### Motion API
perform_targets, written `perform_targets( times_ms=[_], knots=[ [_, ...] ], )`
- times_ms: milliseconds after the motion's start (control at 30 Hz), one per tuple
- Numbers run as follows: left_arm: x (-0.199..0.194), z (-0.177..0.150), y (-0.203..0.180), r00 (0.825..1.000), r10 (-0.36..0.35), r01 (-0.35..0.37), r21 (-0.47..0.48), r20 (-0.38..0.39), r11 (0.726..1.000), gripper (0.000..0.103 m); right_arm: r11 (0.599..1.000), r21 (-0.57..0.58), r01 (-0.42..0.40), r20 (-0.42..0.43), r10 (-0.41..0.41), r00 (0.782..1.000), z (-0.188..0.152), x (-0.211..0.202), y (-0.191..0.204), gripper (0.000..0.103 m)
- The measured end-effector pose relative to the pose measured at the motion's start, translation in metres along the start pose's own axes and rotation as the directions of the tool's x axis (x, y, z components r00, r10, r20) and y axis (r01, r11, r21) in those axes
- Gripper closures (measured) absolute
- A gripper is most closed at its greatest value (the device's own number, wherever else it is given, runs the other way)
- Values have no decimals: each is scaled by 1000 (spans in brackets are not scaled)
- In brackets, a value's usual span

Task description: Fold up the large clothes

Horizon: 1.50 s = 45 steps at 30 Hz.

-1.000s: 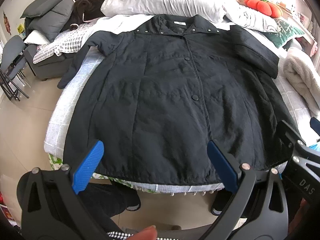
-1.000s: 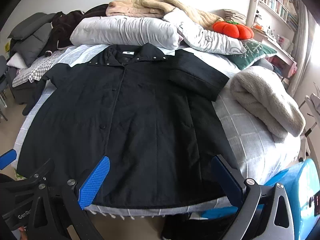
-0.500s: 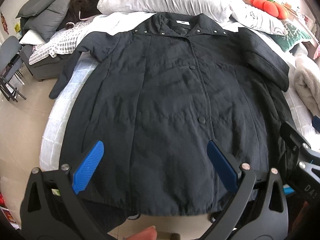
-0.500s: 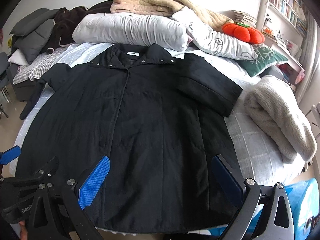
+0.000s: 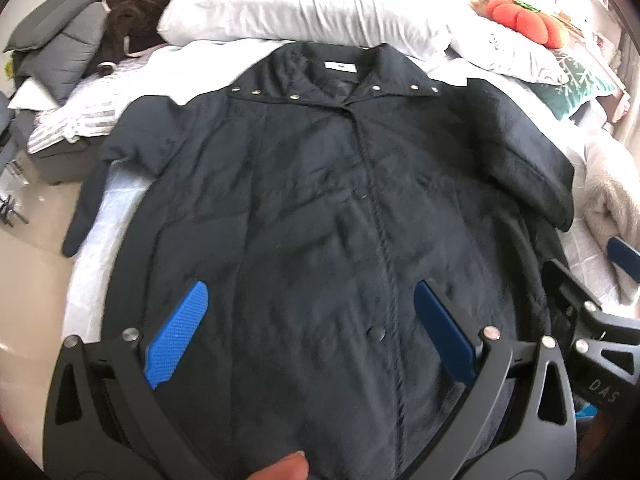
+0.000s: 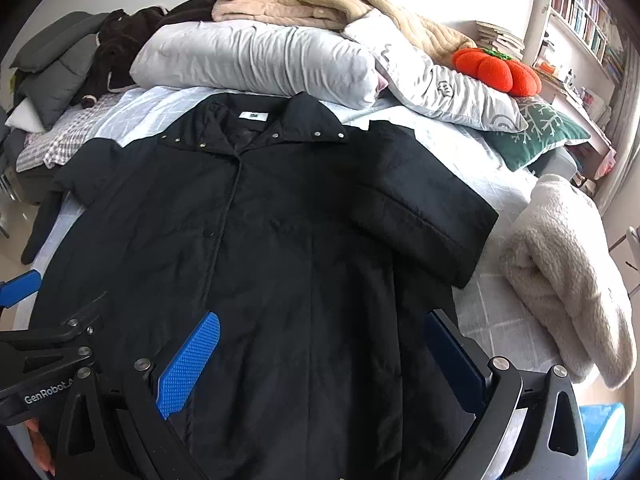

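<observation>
A large black quilted coat (image 5: pixel 312 208) (image 6: pixel 280 240) lies face up on the bed, buttoned, collar at the far end. Its right sleeve (image 6: pixel 424 204) is folded across the body; its left sleeve (image 5: pixel 92 200) hangs over the bed's left edge. My left gripper (image 5: pixel 312 320) hovers open over the coat's lower front, blue pads wide apart with nothing between them. My right gripper (image 6: pixel 324 348) stands open above the coat's lower right part, also holding nothing. Each gripper shows at the edge of the other's view.
Grey pillows (image 6: pixel 256 64) and a beige blanket (image 6: pixel 320 4) pile at the head of the bed. An orange pumpkin cushion (image 6: pixel 496 70) and a green cushion (image 6: pixel 536 132) sit far right. A fluffy cream garment (image 6: pixel 568 276) lies beside the coat. Dark clothes (image 5: pixel 128 20) heap far left.
Both grippers have moved forward from beyond the bed's foot to above the coat's lower half. The hem has dropped out of view. Both stay open.
</observation>
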<state>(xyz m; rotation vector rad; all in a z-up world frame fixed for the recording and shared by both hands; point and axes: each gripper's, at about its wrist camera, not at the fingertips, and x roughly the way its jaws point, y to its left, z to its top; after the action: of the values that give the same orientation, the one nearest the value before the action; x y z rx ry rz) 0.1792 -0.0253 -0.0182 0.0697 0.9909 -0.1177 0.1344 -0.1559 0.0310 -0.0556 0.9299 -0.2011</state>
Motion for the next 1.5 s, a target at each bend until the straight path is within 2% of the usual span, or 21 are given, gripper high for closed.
perform_targets(
  times_ms=[167,300,400,533,667,800,967,1100,1133,1167,1200,1233,1267,1333,1367,1400,1433,1467,1500],
  knots=[
    [23,24,-8,998,-26,28,48,-50,998,0,999,15,-37,-33,38,999,15,20,-11,0],
    [46,38,-10,998,-32,36,82,-48,996,0,1000,17,-25,-14,25,1000,31,34,-26,0],
    [70,39,-1,997,-59,62,62,-41,996,0,999,14,-33,4,33,999,44,51,-40,0],
    [92,41,10,999,-35,38,70,-34,997,0,998,38,-46,-43,48,998,62,85,-62,0],
    [99,47,21,1000,-9,10,70,-20,997,0,988,152,-16,-78,28,997,75,110,-103,0],
    [99,49,25,998,-54,57,60,-42,997,0,955,296,11,-100,20,995,69,120,-144,0],
    [101,44,17,995,-74,80,98,-61,992,0,911,408,50,-157,17,987,52,150,-170,0],
    [106,41,14,989,-109,118,91,-100,989,0,865,500,37,-208,78,975,34,181,-189,0],
    [108,40,13,987,-115,126,93,-113,988,0,861,507,28,-188,78,979,32,183,-191,0],
    [109,40,12,984,-123,136,96,-126,986,0,876,482,28,-159,56,986,34,181,-189,1],
    [110,39,11,983,-128,141,101,-132,985,0,884,467,35,-168,49,985,35,182,-187,2],
    [109,39,10,983,-128,142,106,-131,984,0,895,445,43,-159,31,987,35,181,-184,10],
    [108,39,8,984,-124,139,118,-125,983,0,902,430,42,-146,24,989,35,179,-182,29],
    [106,38,7,987,-120,135,136,-110,982,0,917,397,42,-128,10,992,38,176,-177,45],
    [104,38,6,987,-122,136,143,-103,980,0,917,394,56,-117,-10,993,39,171,-177,61],
    [103,38,6,987,-128,141,145,-97,979,0,920,385,70,-110,-29,994,40,167,-177,65],
    [102,38,6,986,-136,148,146,-91,978,0,928,364,85,-100,-51,994,44,160,-177,75],
    [101,38,6,986,-143,155,145,-87,977,0,932,349,95,-87,-69,994,47,155,-177,81],
    [100,38,6,985,-149,160,145,-84,976,0,937,334,104,-70,-85,994,49,147,-176,83]
  ],
)
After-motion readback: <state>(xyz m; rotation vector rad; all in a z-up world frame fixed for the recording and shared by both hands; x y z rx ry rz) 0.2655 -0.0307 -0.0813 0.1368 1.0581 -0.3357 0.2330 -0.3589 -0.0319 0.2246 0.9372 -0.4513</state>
